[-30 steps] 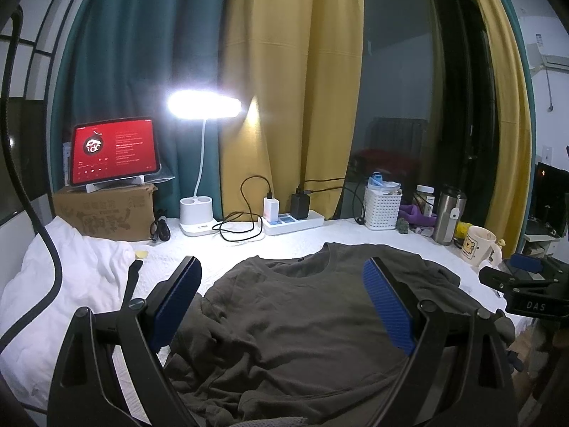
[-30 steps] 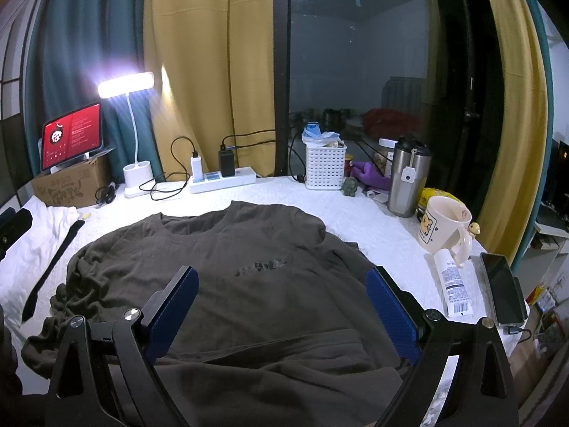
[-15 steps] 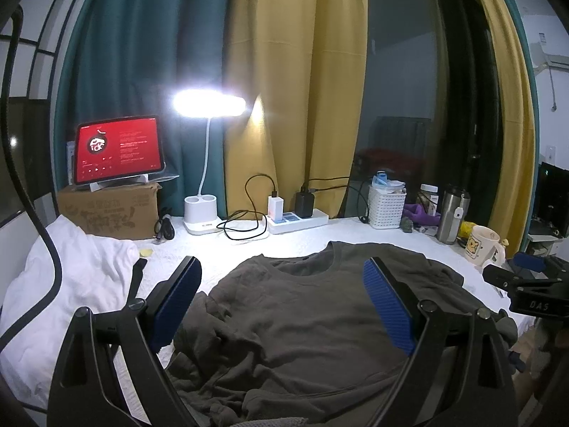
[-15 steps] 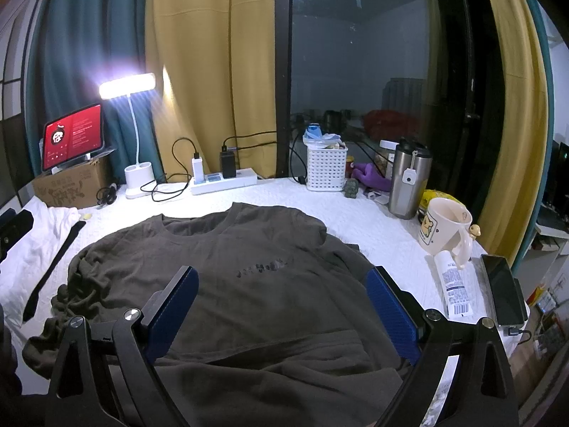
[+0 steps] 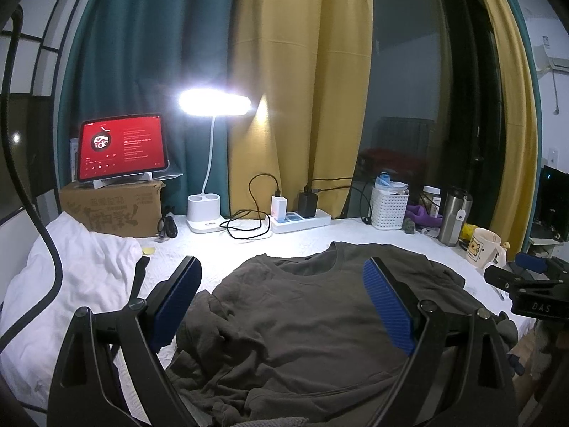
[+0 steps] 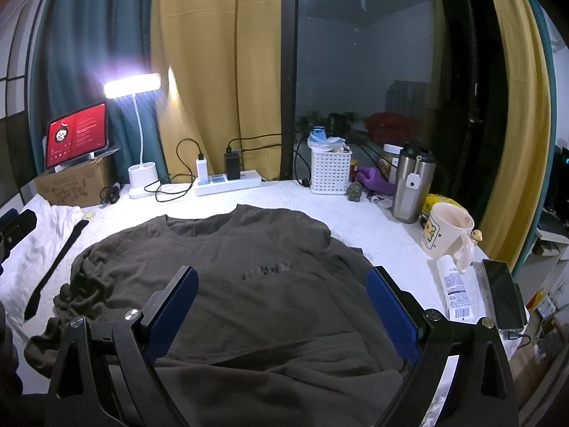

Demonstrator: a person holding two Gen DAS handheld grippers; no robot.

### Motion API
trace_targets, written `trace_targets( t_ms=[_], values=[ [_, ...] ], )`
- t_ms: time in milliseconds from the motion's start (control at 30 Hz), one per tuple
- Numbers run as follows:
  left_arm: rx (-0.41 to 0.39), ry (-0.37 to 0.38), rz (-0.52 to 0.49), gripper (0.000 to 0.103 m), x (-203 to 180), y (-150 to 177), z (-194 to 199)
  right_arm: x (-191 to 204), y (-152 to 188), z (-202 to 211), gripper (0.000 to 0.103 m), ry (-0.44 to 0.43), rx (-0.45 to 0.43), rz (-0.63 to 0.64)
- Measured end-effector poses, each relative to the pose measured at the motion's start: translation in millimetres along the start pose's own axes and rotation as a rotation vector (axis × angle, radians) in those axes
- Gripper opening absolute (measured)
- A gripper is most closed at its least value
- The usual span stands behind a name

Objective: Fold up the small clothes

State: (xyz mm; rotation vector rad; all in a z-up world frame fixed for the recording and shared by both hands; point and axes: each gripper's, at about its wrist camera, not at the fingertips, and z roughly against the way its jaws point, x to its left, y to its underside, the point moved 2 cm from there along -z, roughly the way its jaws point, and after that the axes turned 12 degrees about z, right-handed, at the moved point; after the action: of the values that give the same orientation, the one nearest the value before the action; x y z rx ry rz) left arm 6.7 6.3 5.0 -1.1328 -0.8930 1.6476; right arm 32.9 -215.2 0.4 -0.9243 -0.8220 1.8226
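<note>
A dark olive-grey T-shirt lies spread front up on the white table cover, collar towards the window, with small dark print on the chest. It also shows in the left wrist view, where its left side is bunched in folds. My left gripper is open and empty, held above the shirt's left part. My right gripper is open and empty above the shirt's lower middle. The right gripper's body shows at the right edge of the left wrist view.
White cloth with a black strap lies at the left. At the back stand a cardboard box with a tablet, lamp, power strip, white basket. At the right: steel tumbler, mug, tube, phone.
The left wrist view has shifted slightly: the lamp, tablet and shirt sit a little further right and lower in frame. The right gripper and the shirt have hardly moved. Both stay open.
</note>
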Motion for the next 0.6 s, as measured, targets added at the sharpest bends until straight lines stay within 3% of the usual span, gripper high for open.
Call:
trace_targets(
  t_ms=[600],
  values=[
    [0.012,-0.013,0.022,0.092,5.6,-4.0,-1.4,1.2,-0.4,0.0,0.096,-0.001,0.002,0.000]
  ],
)
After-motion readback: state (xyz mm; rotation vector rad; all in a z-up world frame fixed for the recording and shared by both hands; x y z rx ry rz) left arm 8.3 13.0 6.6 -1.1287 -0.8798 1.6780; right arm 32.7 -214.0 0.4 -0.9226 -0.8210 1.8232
